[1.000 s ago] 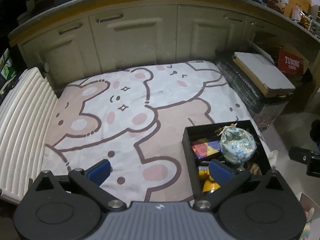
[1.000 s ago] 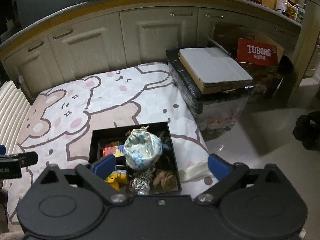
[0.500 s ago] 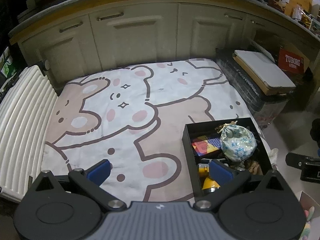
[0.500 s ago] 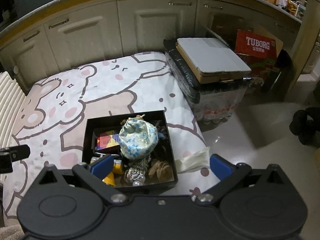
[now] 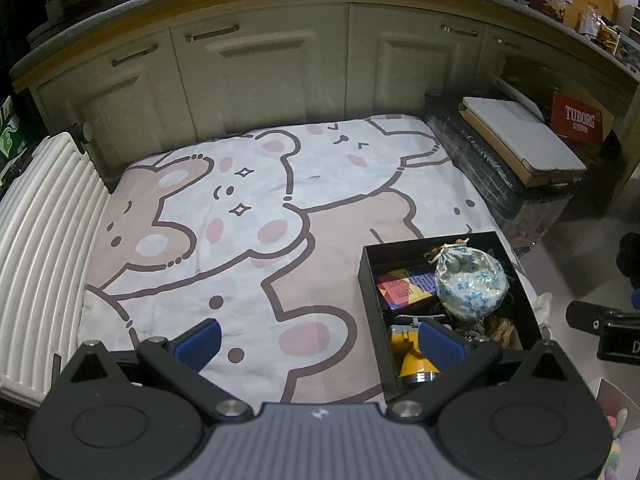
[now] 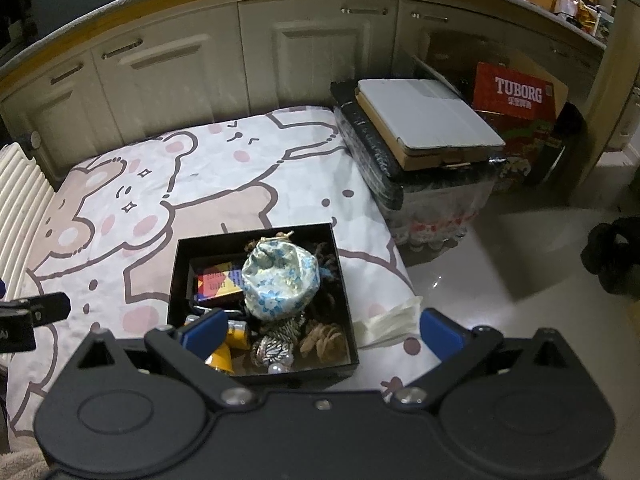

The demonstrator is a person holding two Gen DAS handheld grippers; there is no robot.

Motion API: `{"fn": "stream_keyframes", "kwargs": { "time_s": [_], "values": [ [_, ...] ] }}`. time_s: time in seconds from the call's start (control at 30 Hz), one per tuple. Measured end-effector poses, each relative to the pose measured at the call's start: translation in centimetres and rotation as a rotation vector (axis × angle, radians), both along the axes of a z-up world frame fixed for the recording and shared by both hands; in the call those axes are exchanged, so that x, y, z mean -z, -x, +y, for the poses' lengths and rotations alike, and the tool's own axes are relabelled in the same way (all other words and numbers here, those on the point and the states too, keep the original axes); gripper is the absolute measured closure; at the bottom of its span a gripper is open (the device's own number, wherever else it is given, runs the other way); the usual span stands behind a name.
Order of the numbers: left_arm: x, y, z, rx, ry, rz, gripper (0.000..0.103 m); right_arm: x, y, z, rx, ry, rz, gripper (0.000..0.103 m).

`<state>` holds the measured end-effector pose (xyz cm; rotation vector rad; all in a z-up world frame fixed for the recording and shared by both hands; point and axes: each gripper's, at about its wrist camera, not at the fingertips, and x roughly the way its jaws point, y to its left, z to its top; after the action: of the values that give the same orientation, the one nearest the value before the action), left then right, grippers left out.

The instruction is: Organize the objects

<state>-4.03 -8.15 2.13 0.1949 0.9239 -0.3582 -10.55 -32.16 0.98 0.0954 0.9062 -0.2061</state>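
The black box [image 6: 262, 376] of clutter sat at the blanket's [image 6: 248, 184] near right, directly below the right gripper [image 6: 320, 330], the nearer one, both grippers' fingers spread wide and empty.

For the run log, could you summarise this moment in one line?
left gripper open, empty | right gripper open, empty | black box full, untouched

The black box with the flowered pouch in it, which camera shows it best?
The right wrist view: the black box sits near centre, showing the flowered pouch and most contents. The left wrist view has the box off to the right, its near corner hidden behind a blue finger.
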Motion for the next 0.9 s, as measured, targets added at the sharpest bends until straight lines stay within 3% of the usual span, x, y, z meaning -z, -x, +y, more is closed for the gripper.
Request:
{"fn": "stream_keyframes", "kwargs": {
  "time_s": [0.9],
  "values": [
    [0.04, -0.02, 0.03, -0.008, 0.000, 0.000, 0.000, -0.22, -0.14, 0.07, -0.004, 0.000, -0.001, 0.000]
  ]
}}
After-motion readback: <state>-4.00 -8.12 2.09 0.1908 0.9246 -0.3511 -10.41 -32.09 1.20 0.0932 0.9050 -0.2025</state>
